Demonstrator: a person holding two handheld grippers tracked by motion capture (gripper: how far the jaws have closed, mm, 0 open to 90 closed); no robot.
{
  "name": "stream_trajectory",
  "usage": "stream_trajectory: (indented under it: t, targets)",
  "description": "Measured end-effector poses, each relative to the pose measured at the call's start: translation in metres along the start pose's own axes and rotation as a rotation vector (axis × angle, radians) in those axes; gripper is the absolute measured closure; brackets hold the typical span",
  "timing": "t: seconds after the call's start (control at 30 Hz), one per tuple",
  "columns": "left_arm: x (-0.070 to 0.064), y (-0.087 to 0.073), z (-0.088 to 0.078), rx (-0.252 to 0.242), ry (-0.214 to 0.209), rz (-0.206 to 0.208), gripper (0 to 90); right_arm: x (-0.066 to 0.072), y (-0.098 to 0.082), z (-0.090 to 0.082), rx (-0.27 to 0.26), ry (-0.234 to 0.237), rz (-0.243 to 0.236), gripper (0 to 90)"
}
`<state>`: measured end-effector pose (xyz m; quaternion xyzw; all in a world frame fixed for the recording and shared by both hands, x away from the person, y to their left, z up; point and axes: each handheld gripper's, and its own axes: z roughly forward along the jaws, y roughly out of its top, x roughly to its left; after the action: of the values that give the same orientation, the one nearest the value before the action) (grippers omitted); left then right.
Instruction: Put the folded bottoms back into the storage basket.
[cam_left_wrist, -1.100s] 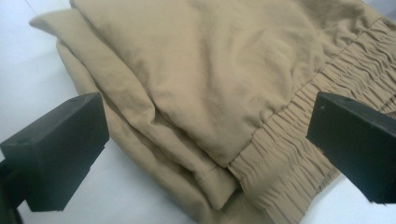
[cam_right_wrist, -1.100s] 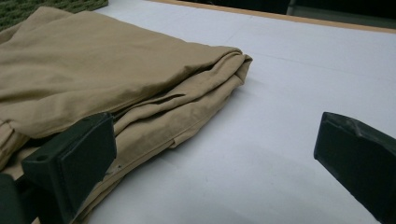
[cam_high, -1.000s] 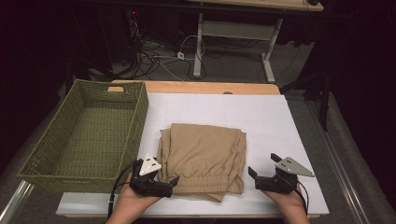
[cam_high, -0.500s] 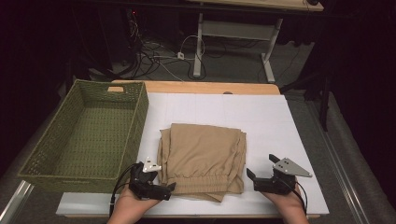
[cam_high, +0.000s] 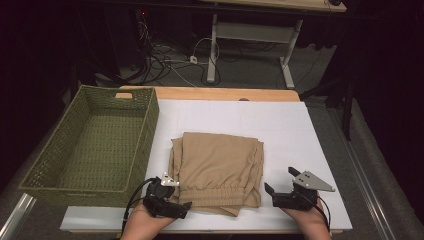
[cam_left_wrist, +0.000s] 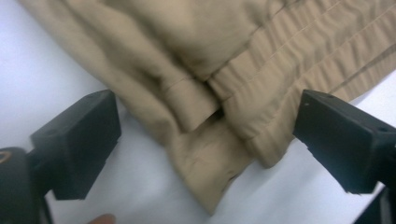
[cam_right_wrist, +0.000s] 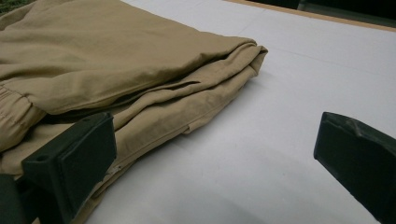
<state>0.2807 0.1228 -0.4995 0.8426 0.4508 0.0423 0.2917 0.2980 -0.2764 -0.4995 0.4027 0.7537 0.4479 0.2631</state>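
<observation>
A folded tan garment (cam_high: 217, 170) lies in the middle of the white table sheet (cam_high: 300, 130), its elastic waistband toward the near edge. At its near left corner sits my left gripper (cam_high: 180, 195). In the left gripper view the corner of the garment (cam_left_wrist: 205, 116) lies between the jaws of the left gripper (cam_left_wrist: 210, 140); they have just been closing, and the pads stand apart from the cloth. My right gripper (cam_high: 279, 180) rests open just right of the garment. In the right gripper view, the right gripper (cam_right_wrist: 215, 158) has its left jaw beside the garment's (cam_right_wrist: 116, 70) layered edge.
A green woven basket (cam_high: 150, 125) stands on the left of the table, with nothing inside. A wooden table edge (cam_high: 225, 94) runs along the back. Beyond it are cables and a desk frame (cam_high: 215, 45) on the floor.
My left gripper has edged slightly in on the garment's near left corner. The right gripper and the garment have stayed put.
</observation>
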Motion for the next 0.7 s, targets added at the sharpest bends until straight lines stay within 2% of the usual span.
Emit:
stream_trajectory:
  t: [0.03,0.1,0.2,0.37,0.7]
  targets:
    - [-0.001,0.0011,0.0004,0.0,-0.002,0.004,11.0,0.0002,-0.0008,-0.0018,0.003,-0.003,0.0,0.0]
    - [0.0008,0.0028,0.0003,-0.016,-0.046,-0.003,14.5,0.0003,-0.0015,-0.0044,0.0,-0.009,0.0,0.1]
    - [0.0031,0.0034,-0.0004,-0.026,-0.057,-0.016,16.9,0.0004,-0.0025,-0.0068,0.001,-0.017,-0.004,0.1]
    - [0.0025,0.0047,0.0002,-0.032,-0.069,0.004,29.0,0.0004,-0.0056,-0.0104,0.008,-0.03,0.011,0.2]
    - [0.0017,0.0042,0.0008,-0.048,-0.094,0.027,49.4,0.0042,-0.0053,-0.0078,0.015,-0.035,-0.003,0.3]
